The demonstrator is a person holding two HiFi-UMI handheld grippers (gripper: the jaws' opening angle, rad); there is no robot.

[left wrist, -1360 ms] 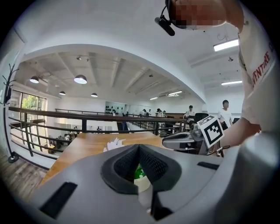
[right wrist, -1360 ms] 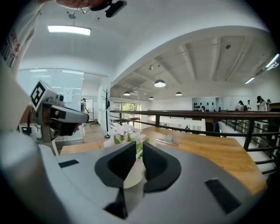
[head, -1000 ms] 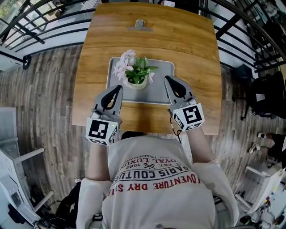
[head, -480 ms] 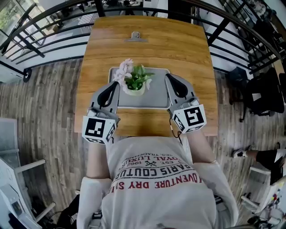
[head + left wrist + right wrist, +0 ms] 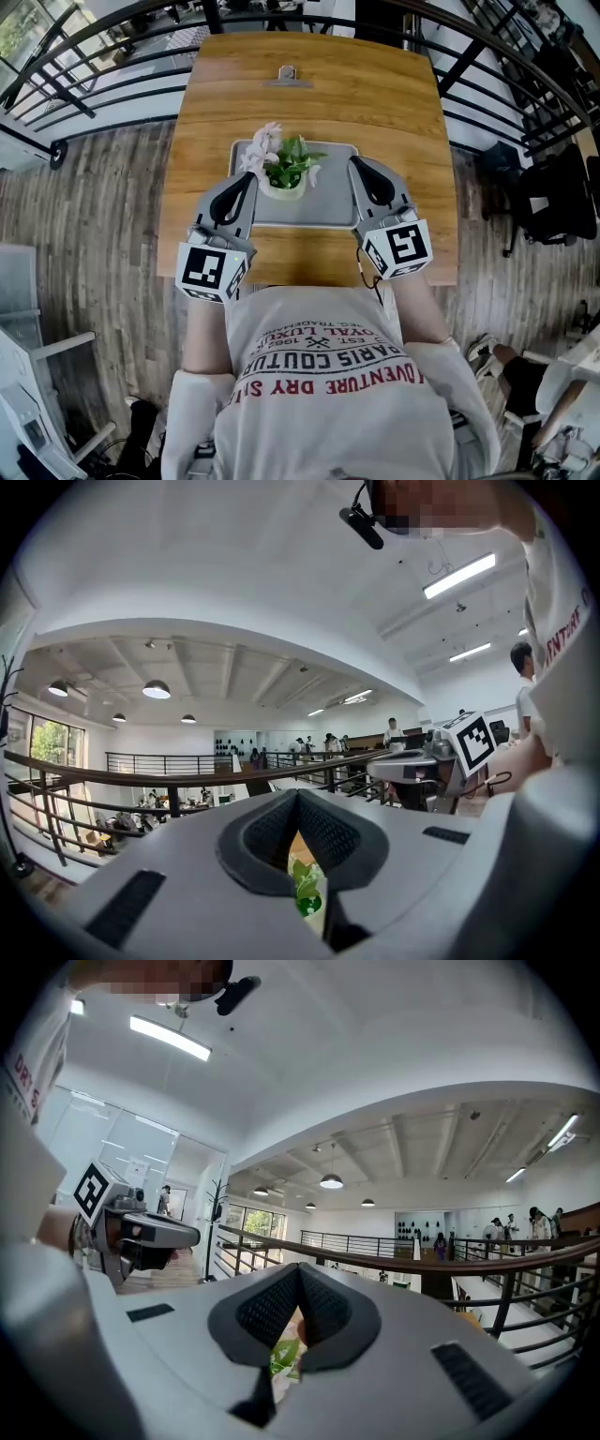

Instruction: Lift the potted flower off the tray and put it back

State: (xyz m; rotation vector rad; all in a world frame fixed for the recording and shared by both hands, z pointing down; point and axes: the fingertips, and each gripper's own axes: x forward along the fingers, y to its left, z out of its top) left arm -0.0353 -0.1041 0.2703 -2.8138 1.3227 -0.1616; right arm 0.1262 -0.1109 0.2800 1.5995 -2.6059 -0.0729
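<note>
A potted flower (image 5: 281, 161) with pink blooms and green leaves stands in a cream pot at the left-middle of a grey tray (image 5: 319, 202). My left gripper (image 5: 247, 178) sits at the tray's left rim and my right gripper (image 5: 355, 165) at its right rim, both pointing inward. In the left gripper view the jaws (image 5: 298, 794) meet at the tips, and green leaves (image 5: 305, 888) show through the gap behind them. The right gripper's jaws (image 5: 298, 1269) look the same, with leaves (image 5: 284, 1356) beyond. Both appear shut on the tray's rim, which the jaws hide.
The tray is over a wooden table (image 5: 309, 103) that has a metal clip (image 5: 287, 77) near its far edge. Black railings (image 5: 112, 66) run past the table's far side and corners. Wooden plank floor lies on both sides.
Both grippers have risen, keeping their places at the tray's two rims. The tray and the flower look to have come up with them.
</note>
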